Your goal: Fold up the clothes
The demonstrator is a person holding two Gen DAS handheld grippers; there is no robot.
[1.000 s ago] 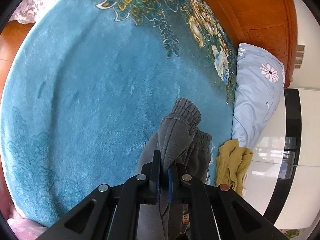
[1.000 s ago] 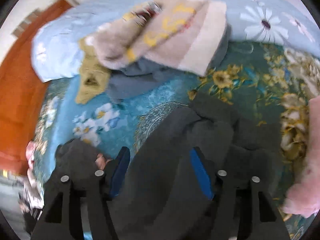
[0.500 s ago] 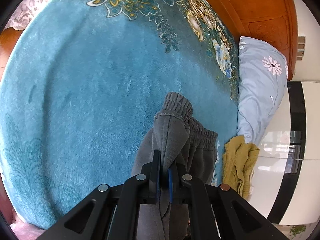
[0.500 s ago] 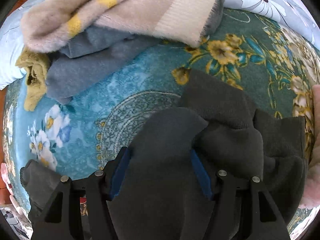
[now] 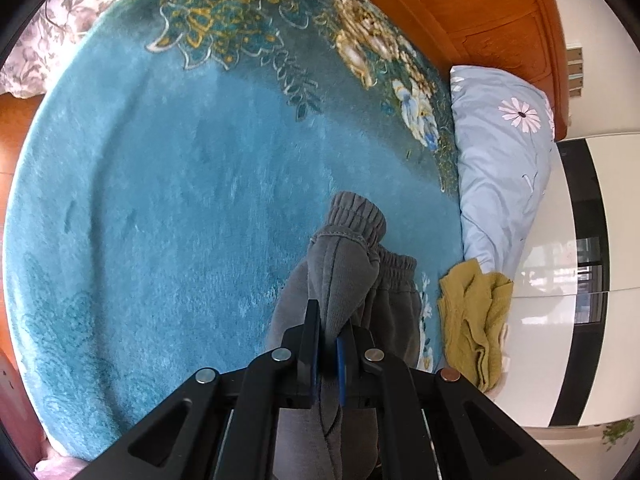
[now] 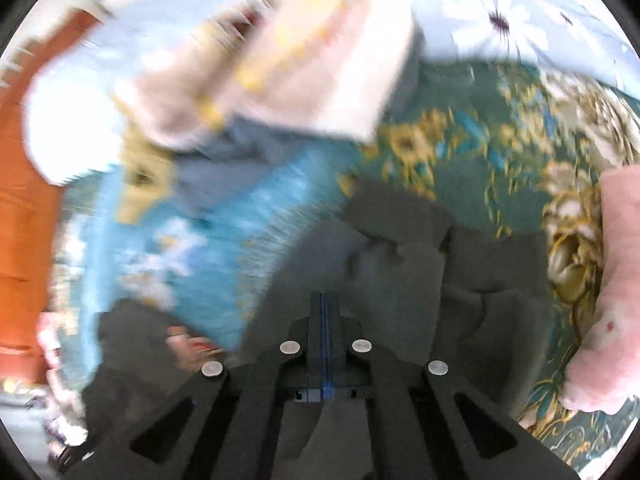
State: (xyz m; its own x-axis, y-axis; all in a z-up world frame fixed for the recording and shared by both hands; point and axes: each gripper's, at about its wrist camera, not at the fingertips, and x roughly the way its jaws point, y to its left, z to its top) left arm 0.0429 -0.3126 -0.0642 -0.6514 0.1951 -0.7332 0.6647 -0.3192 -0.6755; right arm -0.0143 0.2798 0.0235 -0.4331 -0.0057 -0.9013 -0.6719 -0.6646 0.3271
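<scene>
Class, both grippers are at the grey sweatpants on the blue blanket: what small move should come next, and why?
Probably draw the two grippers apart to pull the cloth taut. The left gripper pinches a leg of the grey sweatpants, the right gripper is shut at their bunched, wrinkled top, and the blanket offers bare space.

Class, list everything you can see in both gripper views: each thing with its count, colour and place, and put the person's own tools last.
grey sweatpants: one, grey, on the blanket, a fold pinched by the left gripper
blanket: one, teal with gold flowers, covering the bed
pillow: one, pale blue with daisies, by the headboard
headboard: one, orange wood, far edge
yellow garment: one, mustard, beside the pillow
beige garment: one, beige, blurred, on a blue-grey one
left gripper: black, shut on the sweatpants
right gripper: black, shut
</scene>
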